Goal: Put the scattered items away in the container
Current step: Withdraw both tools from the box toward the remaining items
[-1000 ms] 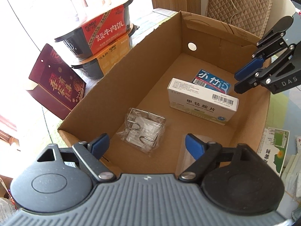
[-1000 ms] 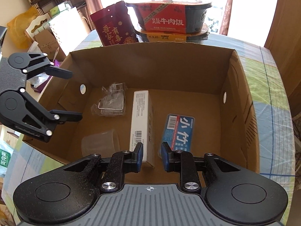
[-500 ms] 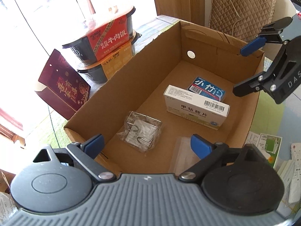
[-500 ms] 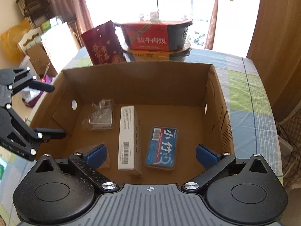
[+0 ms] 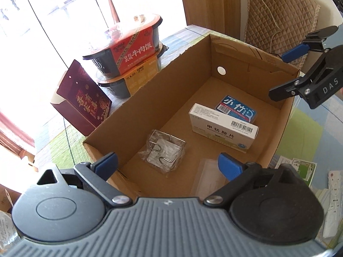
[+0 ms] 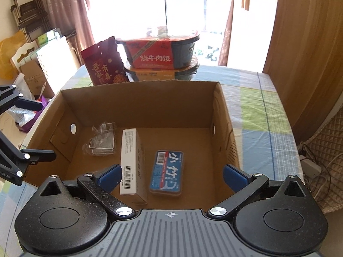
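An open cardboard box (image 5: pixel 276 139) (image 6: pixel 137 98) sits on the table. On its floor lie a white medicine carton (image 5: pixel 223 128) (image 6: pixel 130 160), a blue flat case (image 5: pixel 238 109) (image 6: pixel 168 173), bagged metal hooks (image 5: pixel 164 153) (image 6: pixel 103 142) and a clear plastic piece (image 5: pixel 209 177). My left gripper (image 5: pixel 168 165) hovers open above one end of the box, nothing between its fingers. My right gripper (image 6: pixel 171 174) hangs open over the opposite end, above the carton and the case, holding nothing. Each gripper shows at the edge of the other's view.
Two stacked instant-meal bowls (image 5: pixel 128 51) (image 6: pixel 160 51) and a dark red gift box (image 5: pixel 83 102) (image 6: pixel 103 66) stand beyond the box's long wall. Leaflets (image 5: pixel 300 169) lie by one end. A quilted chair back (image 5: pixel 276 17) stands behind. Checked tablecloth (image 6: pixel 257 111) lies to the right.
The right gripper went from nearly shut to wide open and pulled back and up from the box. The left gripper also rose and opened wider.
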A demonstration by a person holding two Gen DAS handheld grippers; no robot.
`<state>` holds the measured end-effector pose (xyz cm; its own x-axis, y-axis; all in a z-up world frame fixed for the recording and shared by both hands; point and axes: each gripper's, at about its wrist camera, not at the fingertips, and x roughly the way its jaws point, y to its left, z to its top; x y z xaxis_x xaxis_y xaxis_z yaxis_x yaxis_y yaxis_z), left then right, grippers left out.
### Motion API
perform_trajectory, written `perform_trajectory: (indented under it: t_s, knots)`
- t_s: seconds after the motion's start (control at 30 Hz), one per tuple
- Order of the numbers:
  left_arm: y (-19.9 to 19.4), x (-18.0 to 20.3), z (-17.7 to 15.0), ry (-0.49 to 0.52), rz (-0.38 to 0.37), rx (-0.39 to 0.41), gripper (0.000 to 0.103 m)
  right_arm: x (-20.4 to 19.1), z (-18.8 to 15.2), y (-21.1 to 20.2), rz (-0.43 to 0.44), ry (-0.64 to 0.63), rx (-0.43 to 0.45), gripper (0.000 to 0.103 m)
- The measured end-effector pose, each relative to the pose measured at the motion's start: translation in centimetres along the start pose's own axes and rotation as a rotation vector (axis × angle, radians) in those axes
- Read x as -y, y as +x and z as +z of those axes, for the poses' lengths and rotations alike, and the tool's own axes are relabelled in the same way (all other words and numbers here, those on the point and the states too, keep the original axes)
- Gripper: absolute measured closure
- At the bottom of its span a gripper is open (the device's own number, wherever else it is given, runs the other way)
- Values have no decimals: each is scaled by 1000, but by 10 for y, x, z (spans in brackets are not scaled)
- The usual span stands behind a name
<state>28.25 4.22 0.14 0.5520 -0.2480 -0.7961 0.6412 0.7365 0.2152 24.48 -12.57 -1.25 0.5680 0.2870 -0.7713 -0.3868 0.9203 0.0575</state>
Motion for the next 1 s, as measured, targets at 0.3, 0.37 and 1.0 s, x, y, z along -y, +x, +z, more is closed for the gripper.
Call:
perform_trajectory:
  t_s: [0.3, 0.37, 1.0]
  knots:
    - [-29, 6, -10, -51, 4, 68, 5, 10, -9, -19, 26, -8, 26, 0]
    - [-39, 10, -14, -56, 0, 92, 4, 13, -13, -27, 38, -17, 41, 0]
    - [-77, 99, -95, -209, -90, 79, 5, 42, -119, -64, 89, -52, -46, 0]
